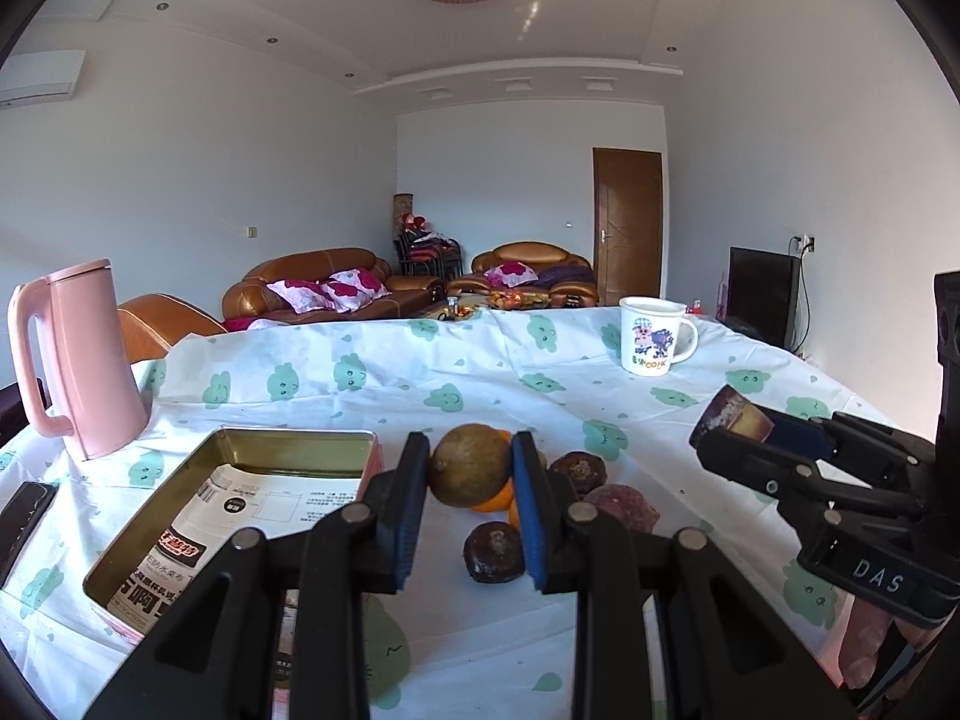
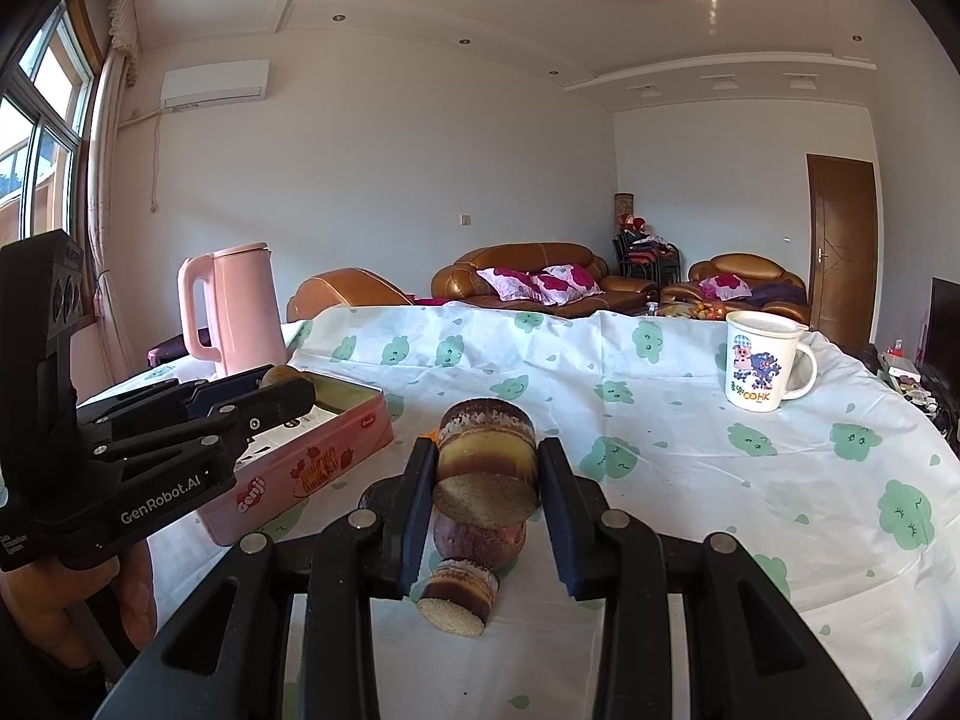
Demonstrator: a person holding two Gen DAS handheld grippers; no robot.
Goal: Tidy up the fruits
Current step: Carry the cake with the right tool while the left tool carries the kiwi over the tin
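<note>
Table (image 1: pixel 480 372): covered with a white cloth that has green cloud faces printed on it; it carries everything below.
Kettle (image 1: pixel 84 360): pink, upright, at the far left of the table.
Tin box (image 1: pixel 240 444): open, pink outside (the right wrist view shows this side), with a printed paper sheet inside; it stands in front of the kettle, left of the fruits.
Mug (image 1: pixel 654 333): white with a cartoon picture, standing at the far right, well apart from the fruits.
Left tool (image 1: pixel 471 465): closed on a brownish-green round fruit (image 1: pixel 471 462), both blue pads pressing its sides; the fruit is in front of the pile, just right of the tin box.
Right tool (image 2: pixel 486 468): gripping a cut sugarcane piece (image 2: pixel 486 450), dark skin and pale cut end, held between its pads above the cloth.
Fruits on the cloth: an orange (image 1: pixel 495 495) behind the held fruit, three dark purple round fruits (perhaps passion fruits) (image 1: pixel 495 552) near it, and a second sugarcane piece (image 2: pixel 459 597) lying below the right tool.
</note>
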